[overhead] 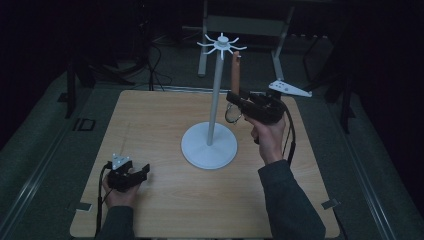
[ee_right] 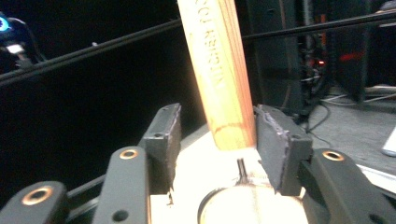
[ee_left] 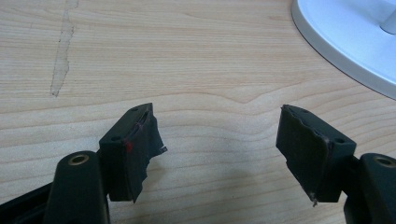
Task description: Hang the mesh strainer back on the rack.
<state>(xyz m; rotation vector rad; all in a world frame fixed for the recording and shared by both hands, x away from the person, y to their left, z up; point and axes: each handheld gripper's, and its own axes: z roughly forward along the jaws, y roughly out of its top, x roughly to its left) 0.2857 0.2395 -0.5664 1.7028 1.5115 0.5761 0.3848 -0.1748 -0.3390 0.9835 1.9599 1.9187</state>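
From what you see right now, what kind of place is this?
Probably a lab or recording room, not a home. A bare wooden table stands in a dark room, with cables on the grey floor and metal stand legs behind it. A white hanging rack serves as the prop.

In the right gripper view the wooden handle (ee_right: 219, 74) runs off the top edge, its printed lettering too blurred to read, and the round metal part (ee_right: 247, 205) below it is cut by the bottom edge. In the left gripper view, the white stand base (ee_left: 345, 42) is cropped at the corner.
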